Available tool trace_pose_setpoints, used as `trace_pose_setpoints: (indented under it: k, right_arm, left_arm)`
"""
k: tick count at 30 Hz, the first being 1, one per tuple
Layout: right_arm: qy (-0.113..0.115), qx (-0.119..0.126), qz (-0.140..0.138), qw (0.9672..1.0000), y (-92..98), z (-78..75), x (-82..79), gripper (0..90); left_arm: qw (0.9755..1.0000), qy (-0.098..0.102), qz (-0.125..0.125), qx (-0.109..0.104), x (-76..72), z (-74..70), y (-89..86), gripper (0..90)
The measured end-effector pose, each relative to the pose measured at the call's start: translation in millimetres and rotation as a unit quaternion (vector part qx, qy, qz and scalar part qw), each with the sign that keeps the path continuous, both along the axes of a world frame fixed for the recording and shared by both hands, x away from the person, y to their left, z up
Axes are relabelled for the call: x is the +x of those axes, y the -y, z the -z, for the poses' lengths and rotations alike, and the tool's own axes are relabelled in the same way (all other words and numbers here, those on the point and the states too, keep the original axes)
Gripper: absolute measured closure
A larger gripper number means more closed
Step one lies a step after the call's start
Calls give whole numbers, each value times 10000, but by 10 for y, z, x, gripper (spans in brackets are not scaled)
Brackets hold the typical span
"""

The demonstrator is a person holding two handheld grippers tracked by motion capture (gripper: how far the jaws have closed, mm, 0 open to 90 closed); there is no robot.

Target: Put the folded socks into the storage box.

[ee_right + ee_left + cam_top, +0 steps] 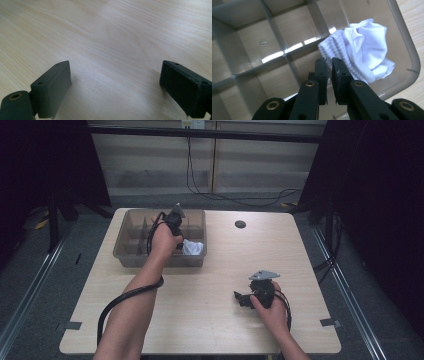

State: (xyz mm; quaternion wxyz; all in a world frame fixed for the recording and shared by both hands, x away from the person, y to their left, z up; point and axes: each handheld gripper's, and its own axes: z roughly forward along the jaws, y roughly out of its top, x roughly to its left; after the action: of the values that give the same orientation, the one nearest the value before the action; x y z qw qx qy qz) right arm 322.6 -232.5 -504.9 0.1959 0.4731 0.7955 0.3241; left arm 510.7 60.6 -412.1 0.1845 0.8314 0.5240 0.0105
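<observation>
A crumpled white cloth (193, 247) (364, 50) lies in the near right compartment of a translucent grey divided bin (131, 256) (409, 57). My left gripper (179, 240) (329, 60) hovers over the bin just beside the cloth, pointing down. Its jaws stand only a narrow slit apart with nothing between them, and they do not touch the cloth. My right gripper (240, 298) (115, 72) rests low over the bare wooden table (210, 285) at the near right. Its jaws are wide apart and hold nothing.
The bin stands at the table's far left; its other compartments look empty. A black round hole (240, 224) sits in the tabletop at the far middle. Grey tape marks (331, 322) lie near the front corners. A black cable (117, 300) trails along my left forearm.
</observation>
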Motion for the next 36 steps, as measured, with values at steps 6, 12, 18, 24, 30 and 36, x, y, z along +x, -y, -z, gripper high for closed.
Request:
trace_pose_setpoints:
  k: [6,12,18,24,30,36]
  right_arm:
    - [22,-8,-19,10000,2,1,4,97]
    - [16,-8,-27,10000,1,1,6,98]
    - [18,-8,-29,10000,1,1,6,98]
    - [14,-11,-29,10000,-2,1,8,97]
    - [10,-7,-23,10000,-3,1,7,98]
    - [13,-9,-28,10000,-3,1,8,98]
  left_arm:
    - [9998,40,134,-104,-5,-10,101,828]
    - [9996,24,253,-95,-5,24,263,825]
    - [9995,18,325,-59,-2,95,360,836]
    - [9994,-11,352,-43,4,196,411,857]
    - [9993,1,363,-26,3,176,399,851]
    - [9995,114,291,-89,-35,17,314,750]
